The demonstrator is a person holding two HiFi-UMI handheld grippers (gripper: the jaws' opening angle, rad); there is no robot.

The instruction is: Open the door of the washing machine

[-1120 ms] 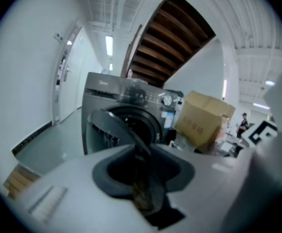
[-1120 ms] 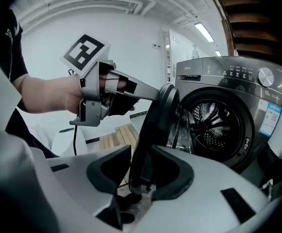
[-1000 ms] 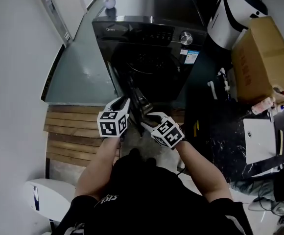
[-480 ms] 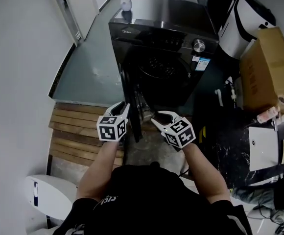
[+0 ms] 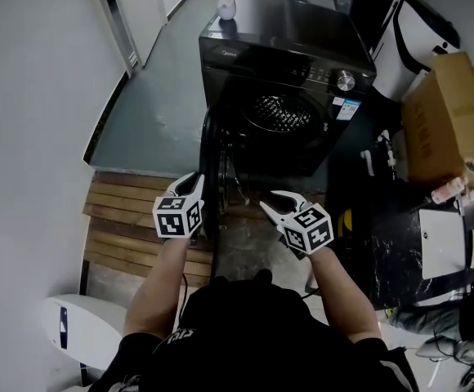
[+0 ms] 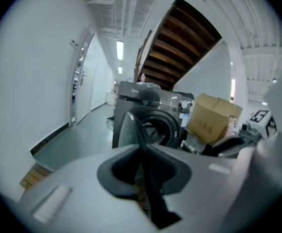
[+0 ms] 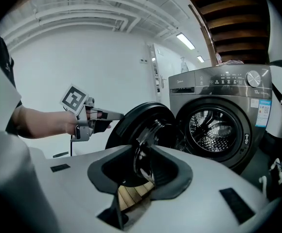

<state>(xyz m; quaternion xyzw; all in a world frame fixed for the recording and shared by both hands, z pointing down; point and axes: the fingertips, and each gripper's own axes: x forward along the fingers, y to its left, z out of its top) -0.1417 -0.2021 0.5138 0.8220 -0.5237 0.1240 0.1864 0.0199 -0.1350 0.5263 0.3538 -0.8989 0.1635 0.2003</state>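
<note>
The black front-loading washing machine (image 5: 302, 64) stands far centre on the floor. Its round door (image 7: 136, 120) is swung wide open to the left, and the steel drum shows. The left claw (image 5: 194, 181), jaws just closing, is clenched on the door's near rim. The right claw (image 5: 267, 200), just right of the door, has narrowed slightly but hangs released, grasping nothing.

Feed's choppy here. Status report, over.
Left gripper: jaws just closing on washing machine door rim. Right gripper: jaws narrowing, empty. Door swung wide open. Nothing blocking.
</note>
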